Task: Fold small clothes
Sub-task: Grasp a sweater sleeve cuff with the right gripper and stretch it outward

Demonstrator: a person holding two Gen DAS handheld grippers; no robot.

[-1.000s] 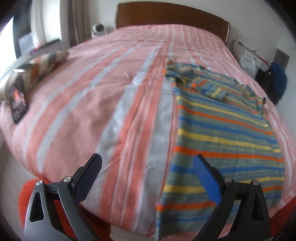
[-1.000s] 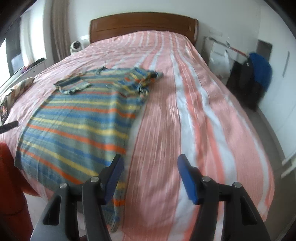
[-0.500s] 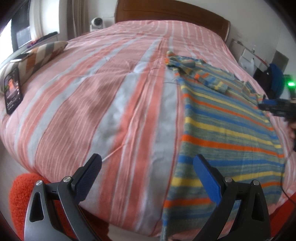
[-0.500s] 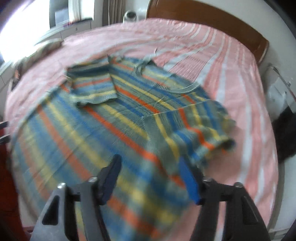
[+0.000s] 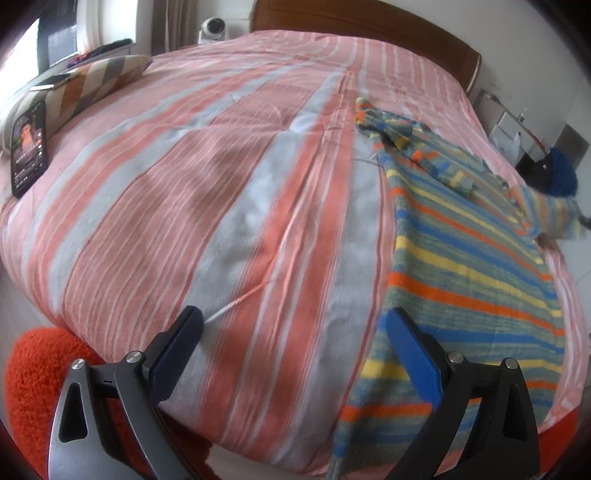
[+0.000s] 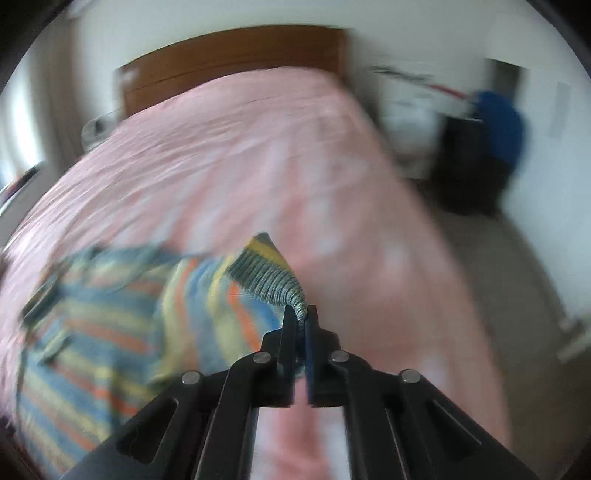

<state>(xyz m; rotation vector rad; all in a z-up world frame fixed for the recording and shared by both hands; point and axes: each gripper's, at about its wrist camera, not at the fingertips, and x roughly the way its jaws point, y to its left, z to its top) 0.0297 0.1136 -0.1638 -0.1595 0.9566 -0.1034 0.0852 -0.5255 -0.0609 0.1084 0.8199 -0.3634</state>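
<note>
Pink-and-grey striped bedding covers the bed on which a striped knit sweater lies, on the right part of the cover as the left wrist view shows it, its long axis running from the hem hanging over the near edge toward the wooden headboard, neck end farthest away. It is grey-green with bands of orange, yellow and blue crossing its width, mostly flat, with one sleeve folded in across the chest. The right gripper has just closed its fingers onto the ribbed cuff of the other sleeve and holds it pinched and lifted off the cover; that view is blurred. The left gripper hangs over the near edge, fingers wide apart and holding nothing, the blue pad of one above the hem. A phone leans against a patterned cushion at the far left
</note>
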